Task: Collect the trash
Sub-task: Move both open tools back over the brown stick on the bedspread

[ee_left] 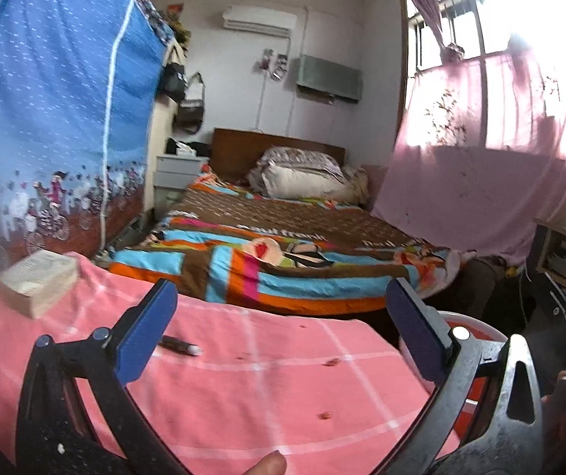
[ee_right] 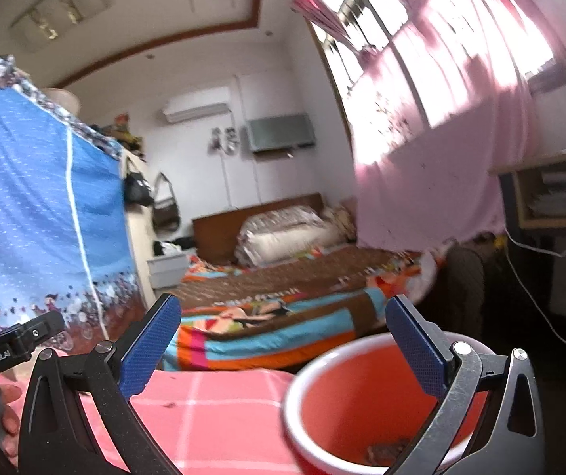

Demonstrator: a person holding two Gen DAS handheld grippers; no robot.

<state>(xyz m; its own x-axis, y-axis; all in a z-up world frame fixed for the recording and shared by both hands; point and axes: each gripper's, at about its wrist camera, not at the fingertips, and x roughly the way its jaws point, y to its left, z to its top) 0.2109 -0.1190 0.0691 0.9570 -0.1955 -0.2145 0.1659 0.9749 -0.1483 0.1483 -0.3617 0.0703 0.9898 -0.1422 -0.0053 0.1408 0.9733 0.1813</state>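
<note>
Both tongs, left (ee_left: 283, 336) and right (ee_right: 283, 350), point level, spread wide, empty.

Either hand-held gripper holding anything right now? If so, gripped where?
Nothing held. The left hand-held gripper is open above the pink cloth; the right hand-held gripper is open, empty, by the red bin.

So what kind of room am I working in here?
A bedroom in a home, by the look of it. There is a bed with a bright patchwork quilt and a wooden headboard, a blue fabric wardrobe, and pink curtains over a sunlit window.
</note>
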